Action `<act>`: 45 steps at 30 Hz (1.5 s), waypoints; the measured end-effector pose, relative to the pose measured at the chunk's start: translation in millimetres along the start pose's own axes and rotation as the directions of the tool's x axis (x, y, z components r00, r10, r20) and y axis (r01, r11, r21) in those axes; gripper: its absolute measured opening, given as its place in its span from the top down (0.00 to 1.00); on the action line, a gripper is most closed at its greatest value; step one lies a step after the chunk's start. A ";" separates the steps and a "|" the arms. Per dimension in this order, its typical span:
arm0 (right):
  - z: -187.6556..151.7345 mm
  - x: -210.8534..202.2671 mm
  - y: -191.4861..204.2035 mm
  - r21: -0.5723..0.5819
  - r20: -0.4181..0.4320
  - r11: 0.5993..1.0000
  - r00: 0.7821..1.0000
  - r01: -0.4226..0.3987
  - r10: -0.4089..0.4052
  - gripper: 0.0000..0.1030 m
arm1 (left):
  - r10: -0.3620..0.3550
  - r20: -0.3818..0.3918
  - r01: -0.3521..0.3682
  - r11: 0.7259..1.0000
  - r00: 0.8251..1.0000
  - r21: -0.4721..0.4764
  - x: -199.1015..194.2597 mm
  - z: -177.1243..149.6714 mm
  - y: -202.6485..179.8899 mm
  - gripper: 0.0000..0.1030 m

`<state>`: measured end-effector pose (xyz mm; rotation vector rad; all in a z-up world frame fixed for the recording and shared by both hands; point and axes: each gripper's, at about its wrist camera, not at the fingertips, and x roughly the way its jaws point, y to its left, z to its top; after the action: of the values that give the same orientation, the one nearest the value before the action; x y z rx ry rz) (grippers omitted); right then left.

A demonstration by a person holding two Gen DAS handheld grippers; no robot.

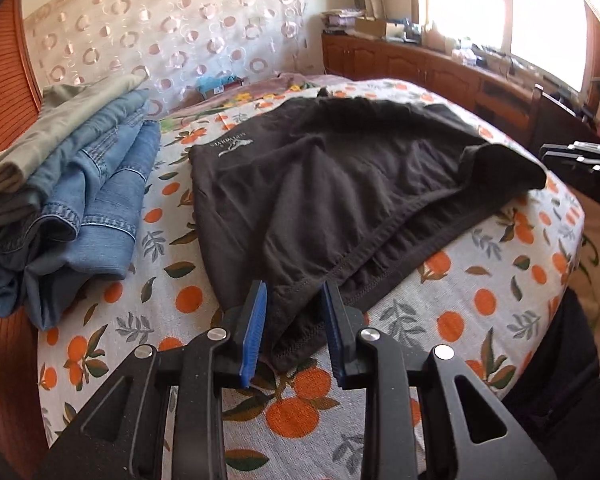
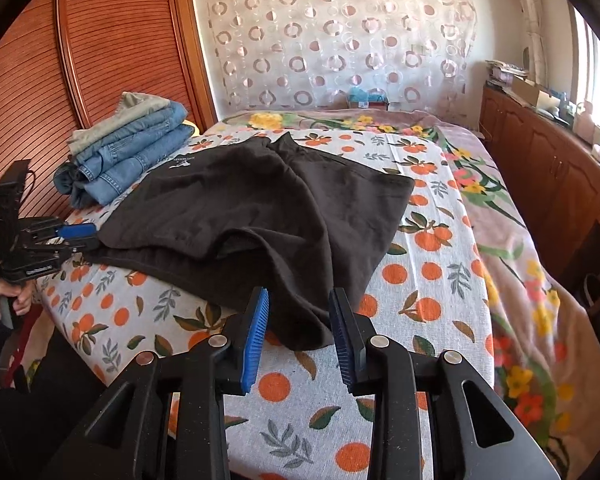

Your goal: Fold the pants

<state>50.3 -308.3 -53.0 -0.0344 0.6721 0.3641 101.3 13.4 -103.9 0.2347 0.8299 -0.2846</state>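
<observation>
Black pants folded on the bed.
Left claw and right claw spread, pinching nothing, a pants edge between each claw's pads.

Pants lie spread on the bed, near its front edge. A stack of folded clothes sits on the bed to their left, against the cupboard. Cabinets flank the bed's right side.

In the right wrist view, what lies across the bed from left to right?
Left gripper → folded jeans → black pants → orange-print sheet → floral blanket → wooden cabinets.
</observation>
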 end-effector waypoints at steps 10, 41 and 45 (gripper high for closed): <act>0.2 17.8 9.0 -0.030 -0.039 1.000 0.999 -0.005 0.004 0.68 | -0.009 -0.042 0.010 1.000 0.999 0.010 3.5 -13.2 1.4 0.71; -30.8 11.5 -0.6 0.023 -0.064 0.996 0.995 -0.080 0.082 0.97 | 0.036 0.054 -0.022 0.968 0.998 -0.252 -35.8 -56.9 34.1 0.93; -30.2 3.8 -2.4 0.038 -0.058 0.996 0.995 -0.078 0.080 0.97 | 0.012 0.089 0.012 0.965 0.996 -0.262 -48.3 -52.6 36.0 0.81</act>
<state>35.7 -313.8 -79.3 0.0156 0.7402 0.4288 46.2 71.2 -98.6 -0.0265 0.7693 -0.1808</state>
